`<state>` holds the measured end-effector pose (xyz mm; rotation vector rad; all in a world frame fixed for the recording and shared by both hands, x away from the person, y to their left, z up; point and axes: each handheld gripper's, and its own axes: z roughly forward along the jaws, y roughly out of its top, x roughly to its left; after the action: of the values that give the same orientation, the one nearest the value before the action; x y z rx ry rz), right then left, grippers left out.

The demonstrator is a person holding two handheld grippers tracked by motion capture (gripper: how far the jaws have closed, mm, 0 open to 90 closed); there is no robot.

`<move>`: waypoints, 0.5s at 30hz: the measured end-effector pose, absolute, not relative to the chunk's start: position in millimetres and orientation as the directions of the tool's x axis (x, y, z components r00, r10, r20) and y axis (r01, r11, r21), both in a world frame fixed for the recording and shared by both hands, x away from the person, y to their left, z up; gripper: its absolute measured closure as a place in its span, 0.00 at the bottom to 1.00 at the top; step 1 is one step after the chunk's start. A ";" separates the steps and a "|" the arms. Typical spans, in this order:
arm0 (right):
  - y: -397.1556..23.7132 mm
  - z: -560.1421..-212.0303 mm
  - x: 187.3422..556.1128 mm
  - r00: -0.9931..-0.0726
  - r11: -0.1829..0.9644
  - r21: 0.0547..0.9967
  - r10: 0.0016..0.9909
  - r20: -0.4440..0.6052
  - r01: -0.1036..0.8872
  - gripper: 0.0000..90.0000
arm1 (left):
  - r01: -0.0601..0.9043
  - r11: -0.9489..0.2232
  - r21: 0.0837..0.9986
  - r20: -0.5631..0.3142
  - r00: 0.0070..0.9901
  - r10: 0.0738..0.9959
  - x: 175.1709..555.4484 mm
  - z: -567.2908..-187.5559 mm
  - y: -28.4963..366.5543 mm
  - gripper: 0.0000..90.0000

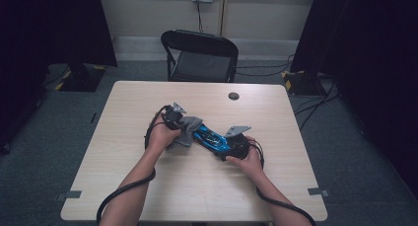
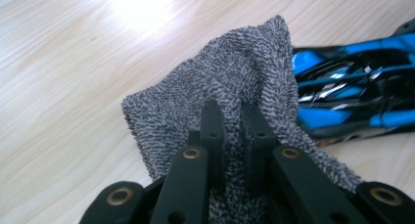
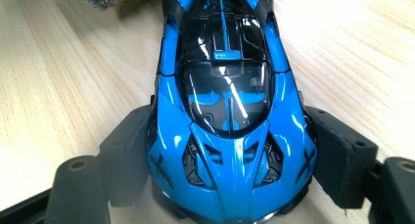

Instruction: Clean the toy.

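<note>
At the middle of the pale wooden surface, the right gripper has its jaws clamped on the sides of the glossy blue and black toy car, while the left gripper pinches the grey terry cloth against it. My guess: wiping. Hold the car firm, stroke lightly along the bodywork.

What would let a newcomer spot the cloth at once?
Start at the pale wood table and go to its middle, where two hands meet. The grey cloth is pinched in the left gripper, lying against one end of the blue toy car. It is the only soft, nubby, dull thing beside that glossy car.
</note>
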<state>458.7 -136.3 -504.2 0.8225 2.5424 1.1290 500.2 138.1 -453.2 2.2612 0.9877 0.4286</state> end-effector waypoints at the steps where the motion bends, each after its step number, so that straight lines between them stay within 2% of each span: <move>1: -136.3 -504.2 458.7 -0.813 0.543 0.740 0.583 0.008 0.397 0.28 | 0.543 -0.518 0.661 0.047 0.659 0.751 499.1 -453.4 143.5 0.91; 7: -136.3 -504.2 458.8 -0.813 0.543 0.740 0.583 0.009 0.397 0.28 | 0.550 -0.493 0.674 0.041 0.639 0.768 487.6 -450.8 168.1 0.91; 15: -136.2 -504.1 459.1 -0.812 0.542 0.739 0.583 0.011 0.399 0.28 | 0.543 -0.504 0.672 0.029 0.661 0.750 463.6 -455.1 175.3 0.91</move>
<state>459.1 -136.2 -504.1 0.8257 2.5435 1.1288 463.6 175.3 -455.1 2.2373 0.9950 0.4209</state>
